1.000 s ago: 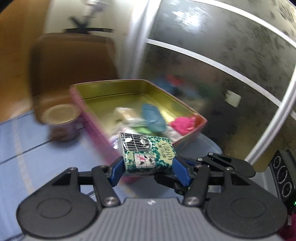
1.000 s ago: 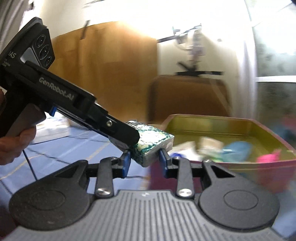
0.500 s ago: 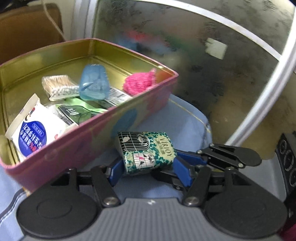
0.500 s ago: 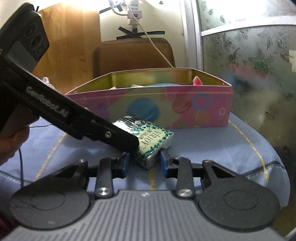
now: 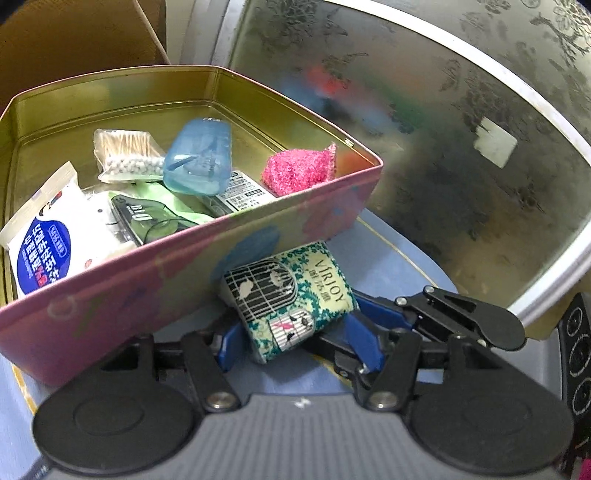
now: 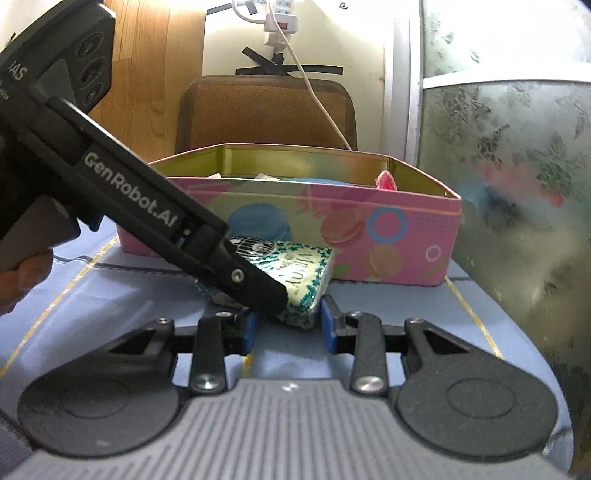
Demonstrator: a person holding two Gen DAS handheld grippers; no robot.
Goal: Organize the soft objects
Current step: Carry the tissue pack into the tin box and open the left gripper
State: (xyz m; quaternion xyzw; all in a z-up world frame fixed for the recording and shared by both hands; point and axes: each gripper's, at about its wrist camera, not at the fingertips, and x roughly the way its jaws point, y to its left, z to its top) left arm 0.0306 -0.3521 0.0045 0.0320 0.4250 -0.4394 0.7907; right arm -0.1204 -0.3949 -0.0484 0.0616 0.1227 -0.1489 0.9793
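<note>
Black tool point(image 6: 290, 325) with blue pads point(image 5: 364, 341), silver screws, "GenRobot.AI" lettering.

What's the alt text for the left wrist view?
The left gripper grips a green patterned tissue pack on blue cloth, just outside a pink tin. The tin holds a pink scrubber, blue case, cotton swabs and packets.

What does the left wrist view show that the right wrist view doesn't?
Only the left wrist view shows inside the tin: cotton swabs, blue case, pink fluffy cloth, white wipes pack.

Only the right wrist view shows the tin's macaron-printed side, a brown chair back and a power strip.

Both show the green tissue pack on the blue cloth, held by both hand-held grippers.
</note>
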